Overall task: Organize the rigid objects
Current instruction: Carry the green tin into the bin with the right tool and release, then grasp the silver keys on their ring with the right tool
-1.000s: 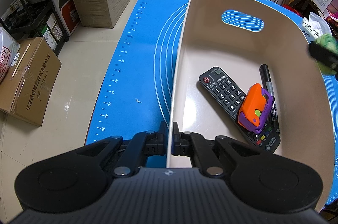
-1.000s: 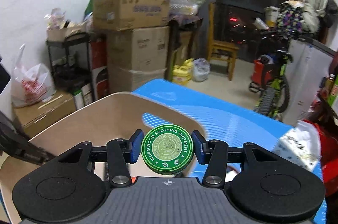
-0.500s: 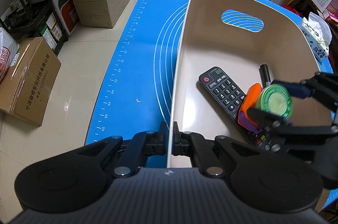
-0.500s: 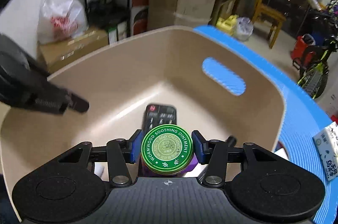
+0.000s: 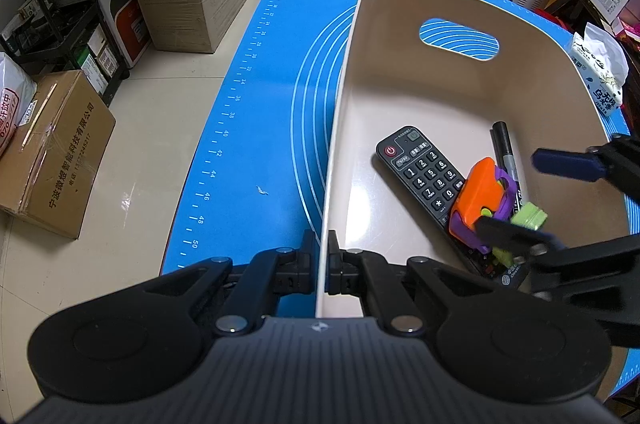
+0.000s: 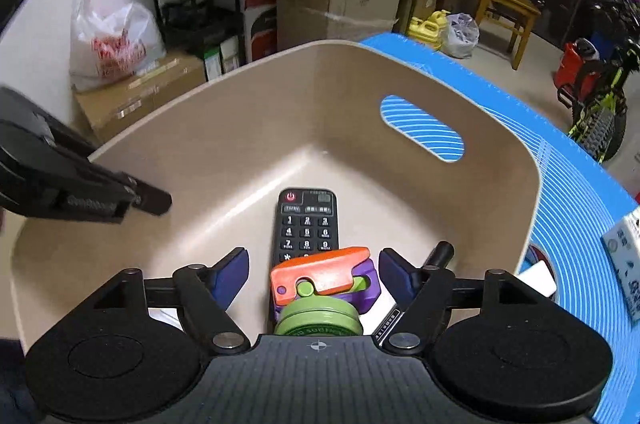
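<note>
Right wrist view: your right gripper (image 6: pixel 313 274) now gapes wide — green tin (image 6: pixel 318 316) just released
Bin (image 5: pixel 400 24): left gripper (image 5: pixel 324 266) pinches its rim — tin organized

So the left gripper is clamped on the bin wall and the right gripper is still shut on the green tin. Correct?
Not quite. The right wrist view shows the right gripper open, the green tin released among the bin's contents. The left gripper is indeed clamped on the bin wall.
</note>
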The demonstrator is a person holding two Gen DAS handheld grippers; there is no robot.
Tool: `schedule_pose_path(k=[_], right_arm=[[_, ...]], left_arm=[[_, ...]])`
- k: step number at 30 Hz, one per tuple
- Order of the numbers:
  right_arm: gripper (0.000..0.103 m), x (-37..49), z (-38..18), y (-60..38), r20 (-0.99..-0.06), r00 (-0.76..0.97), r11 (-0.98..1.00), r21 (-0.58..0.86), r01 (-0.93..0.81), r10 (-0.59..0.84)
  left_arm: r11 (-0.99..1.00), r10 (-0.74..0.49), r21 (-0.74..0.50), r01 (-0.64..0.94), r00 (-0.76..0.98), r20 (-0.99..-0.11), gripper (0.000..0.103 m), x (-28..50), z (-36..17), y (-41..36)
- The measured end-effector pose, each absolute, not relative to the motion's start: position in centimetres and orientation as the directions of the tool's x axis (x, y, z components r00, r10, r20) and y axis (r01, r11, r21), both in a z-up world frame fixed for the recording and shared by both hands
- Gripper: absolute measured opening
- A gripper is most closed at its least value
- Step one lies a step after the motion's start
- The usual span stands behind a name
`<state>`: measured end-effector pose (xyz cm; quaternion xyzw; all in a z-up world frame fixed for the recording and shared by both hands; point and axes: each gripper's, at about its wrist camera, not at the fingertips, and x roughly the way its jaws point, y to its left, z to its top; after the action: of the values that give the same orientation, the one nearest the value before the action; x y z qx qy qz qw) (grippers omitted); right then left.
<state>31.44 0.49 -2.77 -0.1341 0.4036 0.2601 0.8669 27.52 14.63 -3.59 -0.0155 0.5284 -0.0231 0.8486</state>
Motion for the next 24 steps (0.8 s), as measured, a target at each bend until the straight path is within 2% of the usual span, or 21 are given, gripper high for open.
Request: schedule_pose_path(k=[7, 12, 18, 24], right_arm=[[0.078, 30.9, 0.4, -3.7, -0.651, 0.670, 0.880, -0.009, -0.475, 0.356], [0.080, 30.6, 1.5, -7.5, -0.561, 0.772, 0.918, -0.053, -0.393, 0.299], [0.080, 31.3, 0.1, -11.7, -0.540, 0.816, 0.949, -0.091, -0.301, 0.207], [0.080, 32.6, -3.2, -14.2, -0.580, 0.801, 0.964, -0.097, -0.249, 0.149]], left_arm=[[0.998, -0.055, -0.051, 0.022, 0.441, -0.896, 0.005, 27.5, -3.6, 14.6], [0.999, -0.054, -0.048, 0.024, 0.441, -0.896, 0.005, 27.5, -3.6, 14.6], [0.999, -0.053, -0.047, 0.024, 0.440, -0.896, 0.005, 27.5, -3.7, 14.7], [0.999, -0.054, -0.048, 0.024, 0.440, -0.896, 0.005, 27.5, -3.7, 14.8]])
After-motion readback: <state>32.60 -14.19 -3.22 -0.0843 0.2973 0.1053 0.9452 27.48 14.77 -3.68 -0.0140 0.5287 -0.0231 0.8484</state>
